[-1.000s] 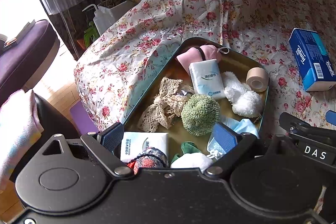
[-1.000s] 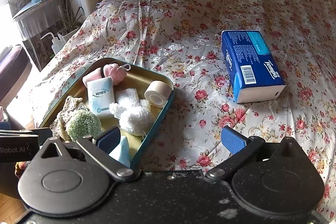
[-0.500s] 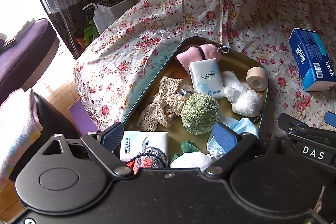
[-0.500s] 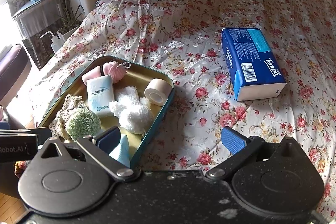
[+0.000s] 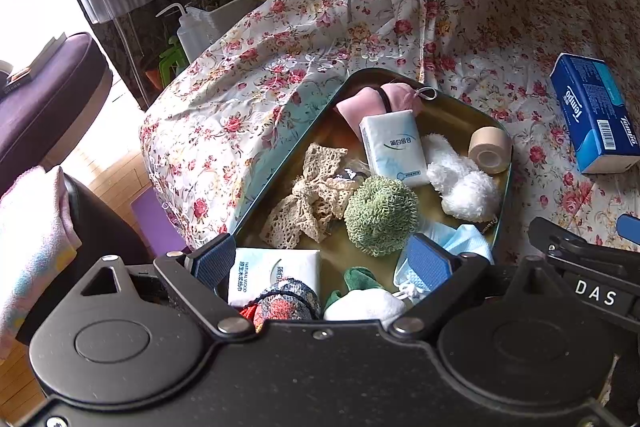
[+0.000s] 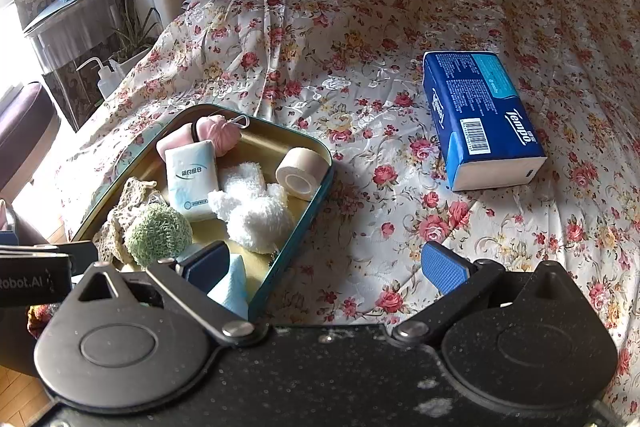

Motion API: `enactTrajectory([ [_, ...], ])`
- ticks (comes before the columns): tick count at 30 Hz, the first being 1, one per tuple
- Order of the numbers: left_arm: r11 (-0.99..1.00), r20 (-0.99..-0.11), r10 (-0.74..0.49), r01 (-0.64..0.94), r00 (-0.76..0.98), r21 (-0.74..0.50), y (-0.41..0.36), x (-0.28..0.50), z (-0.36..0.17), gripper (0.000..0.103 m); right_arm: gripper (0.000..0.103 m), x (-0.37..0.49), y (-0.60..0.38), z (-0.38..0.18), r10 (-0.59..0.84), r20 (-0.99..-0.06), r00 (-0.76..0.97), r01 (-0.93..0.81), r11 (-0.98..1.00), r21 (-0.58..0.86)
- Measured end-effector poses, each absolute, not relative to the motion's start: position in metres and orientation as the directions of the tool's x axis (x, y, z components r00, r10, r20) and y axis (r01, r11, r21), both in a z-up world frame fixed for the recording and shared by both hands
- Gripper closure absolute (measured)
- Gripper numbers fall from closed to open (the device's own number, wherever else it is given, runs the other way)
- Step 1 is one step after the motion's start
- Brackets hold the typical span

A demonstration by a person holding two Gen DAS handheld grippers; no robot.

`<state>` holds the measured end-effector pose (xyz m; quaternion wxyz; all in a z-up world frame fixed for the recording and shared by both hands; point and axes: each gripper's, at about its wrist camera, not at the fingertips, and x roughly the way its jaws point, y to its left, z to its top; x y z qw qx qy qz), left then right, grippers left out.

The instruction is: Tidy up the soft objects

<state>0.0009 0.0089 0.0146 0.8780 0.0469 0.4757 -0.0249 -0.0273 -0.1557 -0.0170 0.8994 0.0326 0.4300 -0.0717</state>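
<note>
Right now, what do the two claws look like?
Both are matte black plastic with round plates, silver bolts and blue ribbed pads. The left claw shows in its own view; the right claw looks dusty. White letters "DAS" and "Robot.AI" mark their sides.

A floral bedspread (image 6: 360,39) carries a tin (image 6: 320,183) and, well apart, a tissue pack (image 6: 480,111).
</note>
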Motion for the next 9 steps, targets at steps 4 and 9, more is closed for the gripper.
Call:
enactTrajectory([
  [4,0.994,-0.839,0.000,0.089,0.545,0.057,0.0088,0.0008,0.0145,0.013,0.000,-0.0269,-0.1560,-0.0165,-0.101,-0.778,0.620,0.157,0.988,-0.003],
  [9,0.995,-0.844,-0.005,0.090,0.537,0.051,0.0091,0.0023,0.0145,0.013,0.000,-0.0270,-0.1559,-0.0166,-0.101,-0.778,0.621,0.156,0.988,-0.003],
])
